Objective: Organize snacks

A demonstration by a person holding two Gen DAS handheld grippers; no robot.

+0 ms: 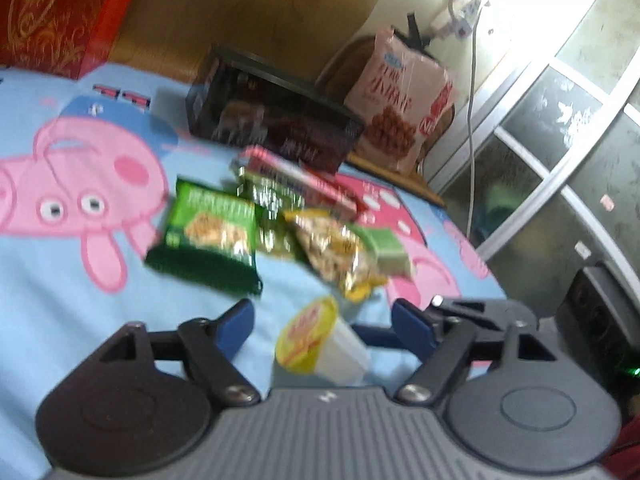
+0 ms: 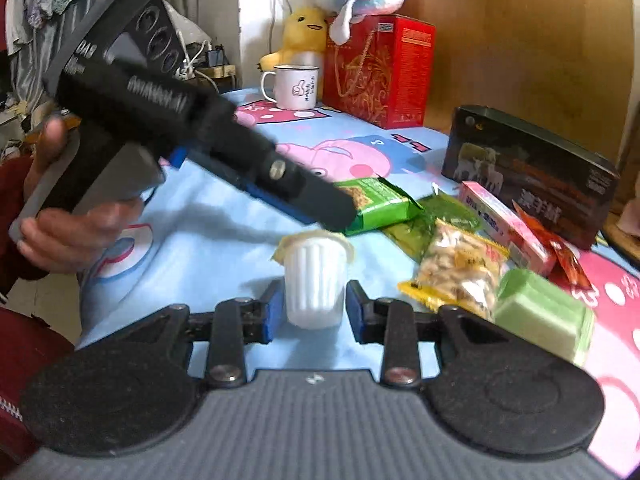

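A small white ribbed jelly cup (image 2: 315, 285) with a yellow foil lid is seen on the cartoon-printed blue cloth (image 2: 208, 240), lying between the blue pads of the right gripper (image 2: 314, 312) — the jaws are parted and narrow gaps are left on either side, so the cup is not gripped. In the left wrist view the same cup (image 1: 320, 340) is tilted between the spread, empty jaws of the left gripper (image 1: 322, 320). Beyond it one green biscuit packet (image 1: 206, 236), one yellow cracker bag (image 1: 340, 252), one pale green block (image 2: 544, 316) and one pink box (image 2: 504, 224) are counted, near one dark carton (image 2: 532, 176).
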